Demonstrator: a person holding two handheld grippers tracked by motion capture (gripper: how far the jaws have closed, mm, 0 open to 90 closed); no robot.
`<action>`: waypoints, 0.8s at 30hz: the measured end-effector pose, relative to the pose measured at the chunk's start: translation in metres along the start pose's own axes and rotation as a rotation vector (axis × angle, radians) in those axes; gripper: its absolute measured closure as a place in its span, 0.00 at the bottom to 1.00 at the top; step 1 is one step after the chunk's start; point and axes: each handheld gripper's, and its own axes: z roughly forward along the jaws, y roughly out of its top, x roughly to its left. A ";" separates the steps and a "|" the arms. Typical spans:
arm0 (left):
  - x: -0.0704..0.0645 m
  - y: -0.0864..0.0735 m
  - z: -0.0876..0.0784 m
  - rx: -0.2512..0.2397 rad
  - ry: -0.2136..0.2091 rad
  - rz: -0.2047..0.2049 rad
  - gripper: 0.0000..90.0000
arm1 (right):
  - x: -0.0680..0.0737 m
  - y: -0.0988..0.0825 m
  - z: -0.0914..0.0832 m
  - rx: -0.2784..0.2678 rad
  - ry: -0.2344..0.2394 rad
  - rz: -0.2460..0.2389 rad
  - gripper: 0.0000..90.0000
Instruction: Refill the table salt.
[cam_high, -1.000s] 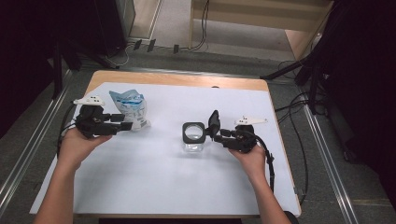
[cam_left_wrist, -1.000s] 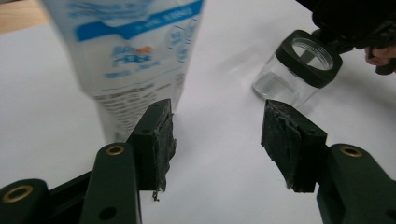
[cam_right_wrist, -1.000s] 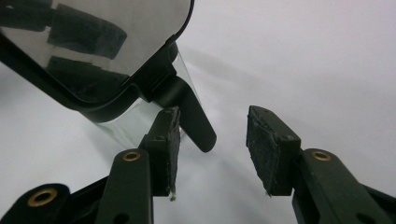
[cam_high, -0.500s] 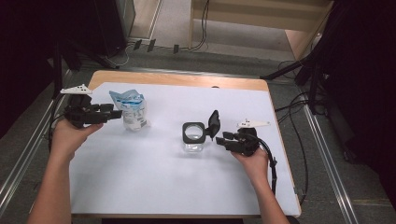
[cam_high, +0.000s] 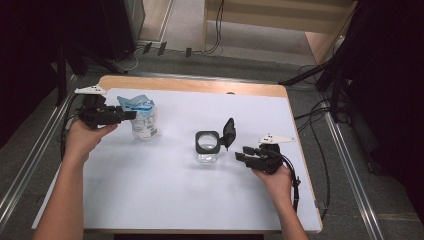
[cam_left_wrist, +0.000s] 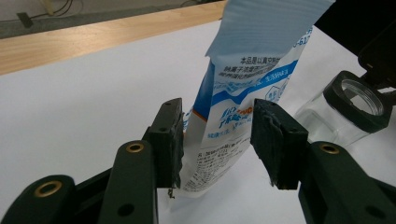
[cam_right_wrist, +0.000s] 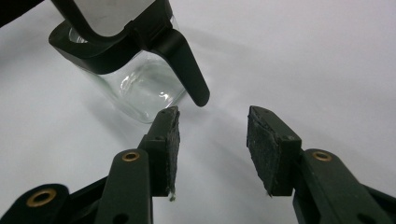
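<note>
Left gripper view: the blue-and-white pouch (cam_left_wrist: 243, 93) stands upright on the white table (cam_high: 165, 200) between the left gripper (cam_left_wrist: 217, 140) jaws. Jaws have just been closing; the left pad looks to be at the pouch edge, the right pad sits in front of its printed face, and I can't tell if either is pressing. No crease in the foil, so I read it as spread around the pouch, not yet pinching.

Risks from here, as I judge it:
- Pouch is light and tall. If one pad lands first it tips or skids instead of being caught.
- Grip is low and near the edge, so the pouch could fold or swing when lifted.
- Top looks torn open, so a tilt may spill contents.

High view: pouch (cam_high: 142, 117) sits far-left, left gripper (cam_high: 112, 116) at its left side. The glass jar (cam_high: 207, 147) with its flip lid open stands mid-table, well apart from the pouch. Right gripper (cam_high: 248, 157) hovers just right of the jar, jaws partly spread, holding nothing, not touching the jar. A stray nudge there could knock it over.
</note>
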 end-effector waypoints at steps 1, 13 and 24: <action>0.001 0.000 0.001 -0.011 -0.004 0.006 0.62 | 0.000 0.000 -0.001 -0.002 -0.006 -0.004 0.61; 0.002 -0.001 0.003 -0.011 -0.053 0.060 0.84 | 0.006 -0.002 -0.004 -0.015 0.001 -0.008 0.62; -0.010 0.003 -0.001 -0.017 -0.021 -0.003 0.95 | 0.019 0.005 -0.013 -0.056 0.043 0.011 0.62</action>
